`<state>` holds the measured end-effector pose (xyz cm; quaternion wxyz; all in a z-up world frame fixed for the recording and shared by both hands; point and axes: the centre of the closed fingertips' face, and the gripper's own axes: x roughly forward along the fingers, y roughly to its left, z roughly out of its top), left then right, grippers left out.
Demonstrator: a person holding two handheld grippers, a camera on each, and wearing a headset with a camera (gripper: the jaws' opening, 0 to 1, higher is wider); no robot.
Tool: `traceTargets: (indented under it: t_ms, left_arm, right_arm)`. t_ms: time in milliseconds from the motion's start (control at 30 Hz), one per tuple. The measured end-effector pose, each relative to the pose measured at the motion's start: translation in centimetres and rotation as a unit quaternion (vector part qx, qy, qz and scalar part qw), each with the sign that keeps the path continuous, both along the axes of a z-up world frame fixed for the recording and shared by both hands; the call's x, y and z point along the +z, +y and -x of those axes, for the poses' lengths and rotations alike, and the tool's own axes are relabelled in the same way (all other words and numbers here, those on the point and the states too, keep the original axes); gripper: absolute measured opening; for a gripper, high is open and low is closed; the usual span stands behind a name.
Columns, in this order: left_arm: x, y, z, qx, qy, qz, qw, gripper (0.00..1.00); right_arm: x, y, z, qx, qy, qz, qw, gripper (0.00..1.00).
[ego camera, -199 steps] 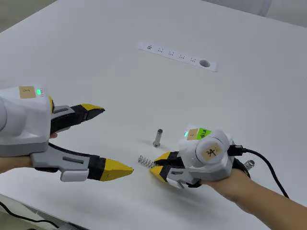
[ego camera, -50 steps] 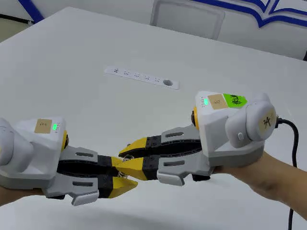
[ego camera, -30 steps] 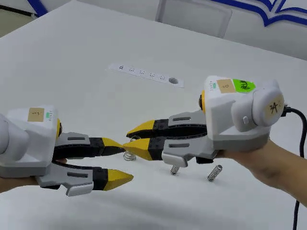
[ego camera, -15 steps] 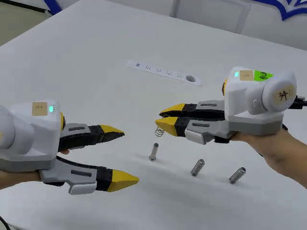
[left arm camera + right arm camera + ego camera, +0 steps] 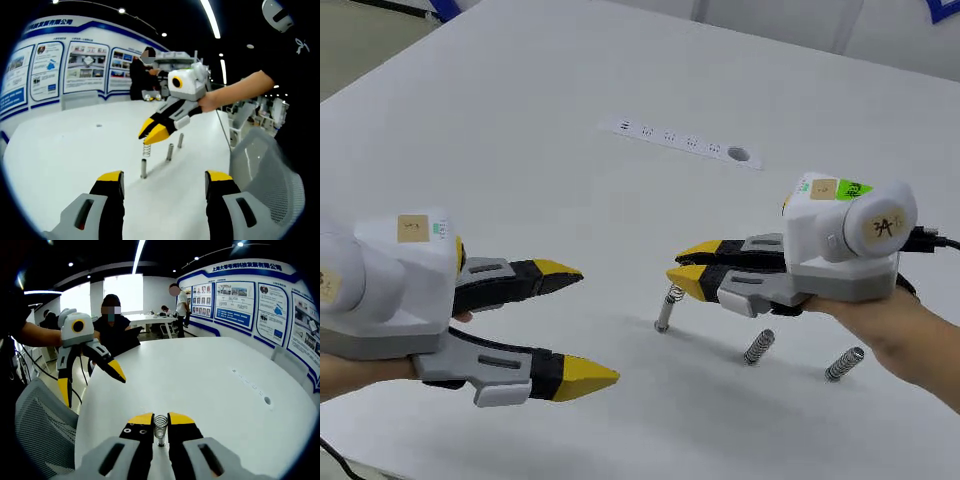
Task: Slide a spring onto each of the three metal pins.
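My right gripper (image 5: pixel 677 263) is shut on a small spring (image 5: pixel 672 294), which hangs from its yellow tips right at the top of a bare metal pin (image 5: pixel 663 320) standing on the white table. In the right gripper view the spring (image 5: pixel 160 427) sits between the closed jaws with the pin's top (image 5: pixel 160 443) just beneath it. Two more pins to the right each wear a spring (image 5: pixel 758 346) (image 5: pixel 843 362). My left gripper (image 5: pixel 586 322) hangs open and holds nothing, well left of the pin. From the left gripper view (image 5: pixel 164 176) the pin (image 5: pixel 143 168) stands ahead.
A white power strip (image 5: pixel 680 142) lies flat farther back on the table (image 5: pixel 520 120). A black cable (image 5: pixel 930 238) trails from the right gripper. People stand and sit beyond the table's far end (image 5: pixel 114 322). A mesh chair back (image 5: pixel 260 165) is beside the table.
The grippers have parted: the left one opened and drew back left. The right gripper carried the spring down and right until it hangs at the bare pin's top.
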<state>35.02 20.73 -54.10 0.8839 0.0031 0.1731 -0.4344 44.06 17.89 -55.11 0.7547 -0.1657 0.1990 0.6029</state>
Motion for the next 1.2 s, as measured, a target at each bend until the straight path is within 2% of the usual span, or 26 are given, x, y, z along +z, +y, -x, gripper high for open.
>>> traceTargets:
  t_ms: [133,433,700,800,933,1200]
  left_arm:
    - [-0.2,0.1,0.1,-0.003,0.004,0.001,1.0,0.66]
    - [-0.7,1.0,0.1,0.003,0.01,0.0,0.9999,0.66]
    - [-0.7,1.1,0.0,0.005,0.011,0.004,0.9999,0.65]
    - [-0.9,1.0,0.1,0.002,0.011,0.002,0.9999,0.65]
    - [-1.6,1.2,0.4,-0.001,0.019,-0.009,0.9998,0.65]
    - [-1.4,1.5,0.4,0.009,0.021,0.001,0.9997,0.65]
  right_arm:
    - [-0.3,0.2,-0.2,-0.005,0.009,-0.005,0.9999,0.11]
    - [-1.5,0.5,-0.6,-0.009,0.011,0.009,0.9999,0.11]
    - [-2.9,0.8,-0.4,-0.009,0.017,0.027,0.9995,0.11]
    - [-3.5,0.8,-0.2,-0.007,0.014,0.034,0.9993,0.11]
    - [-4.3,0.9,-0.1,-0.003,0.006,0.048,0.9988,0.11]
    - [-5.4,0.8,0.0,-0.002,0.009,0.055,0.9985,0.11]
